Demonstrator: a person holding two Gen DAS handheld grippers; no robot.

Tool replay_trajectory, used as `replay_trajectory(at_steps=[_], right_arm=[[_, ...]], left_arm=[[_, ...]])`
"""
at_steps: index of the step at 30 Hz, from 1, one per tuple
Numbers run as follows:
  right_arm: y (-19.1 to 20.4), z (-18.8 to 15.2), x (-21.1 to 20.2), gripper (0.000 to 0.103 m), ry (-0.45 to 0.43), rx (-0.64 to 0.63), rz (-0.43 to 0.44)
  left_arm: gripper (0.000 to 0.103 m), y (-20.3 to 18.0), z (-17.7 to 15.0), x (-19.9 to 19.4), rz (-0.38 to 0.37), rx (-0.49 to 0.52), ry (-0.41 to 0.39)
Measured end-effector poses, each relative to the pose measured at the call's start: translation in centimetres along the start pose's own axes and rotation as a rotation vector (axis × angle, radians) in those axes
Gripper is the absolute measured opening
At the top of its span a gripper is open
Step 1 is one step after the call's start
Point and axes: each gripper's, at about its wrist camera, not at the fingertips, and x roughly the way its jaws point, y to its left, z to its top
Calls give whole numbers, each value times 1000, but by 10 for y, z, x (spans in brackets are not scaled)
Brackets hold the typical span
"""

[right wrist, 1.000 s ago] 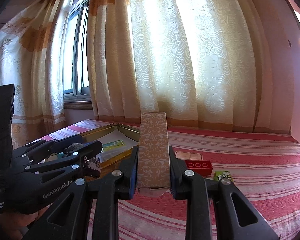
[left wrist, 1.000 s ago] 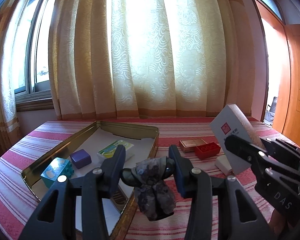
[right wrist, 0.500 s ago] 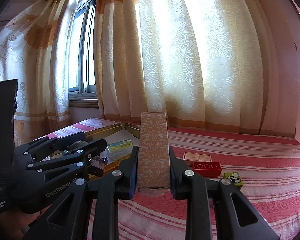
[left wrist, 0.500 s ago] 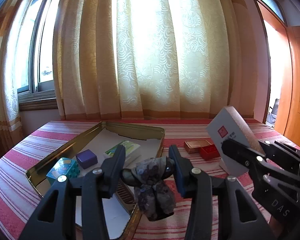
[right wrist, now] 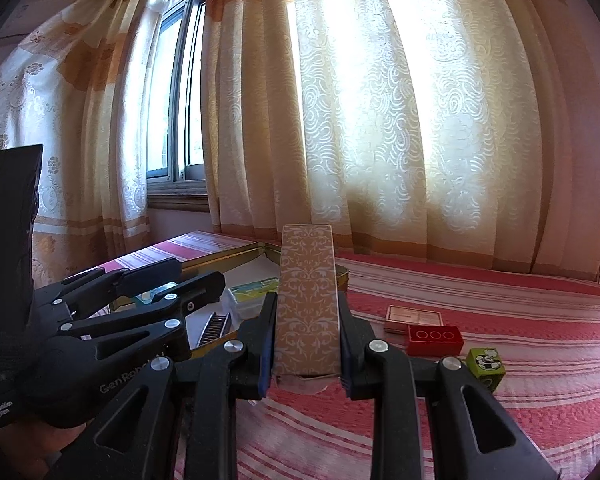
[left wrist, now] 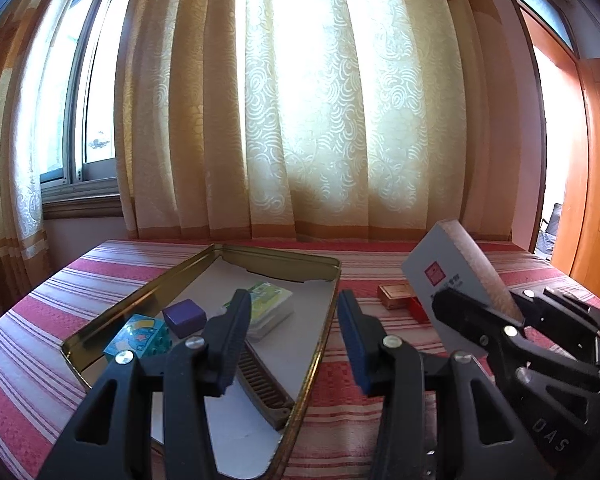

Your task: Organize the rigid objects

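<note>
Your right tool [right wrist: 306,354] clamps the tall beige patterned cardboard box [right wrist: 307,300] low down, beside the gold tin tray [left wrist: 156,286]: light, crushable, so grip gently. Your left tool [left wrist: 294,336] stands empty, jaws apart.

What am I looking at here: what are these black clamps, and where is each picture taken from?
There is no robot. A person holds a two-finger clamp in each hand, and each clamp carries a wide-angle camera that looks along its fingers. One picture comes from the left gripper, whose fingers stand apart with nothing between them. The other comes from the right gripper, which is clamped on a tall patterned box. On the striped cloth a gold tin tray holds a purple cube, a teal block, a green card pack and a comb. Outside the tray lie a red block, a green cube and a flat brown box.
</note>
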Motion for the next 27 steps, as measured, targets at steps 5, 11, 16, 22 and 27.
replay_trajectory(at_steps=[5, 11, 16, 22, 27], right_arm=[[3, 1, 2, 28, 3, -2, 2], [-7, 0, -1, 28, -3, 51, 9], [-38, -3, -18, 28, -13, 126, -39], [-63, -17, -58, 28, -2, 180, -96], [-76, -27, -86, 28, -12, 206, -154]], left_arm=[[31, 6, 0, 2, -14, -16, 13], [58, 6, -2, 8, -33, -18, 57], [82, -10, -6, -1, -62, 18, 59], [93, -44, -18, -10, -203, 25, 165], [95, -88, -29, -14, -273, 104, 231]])
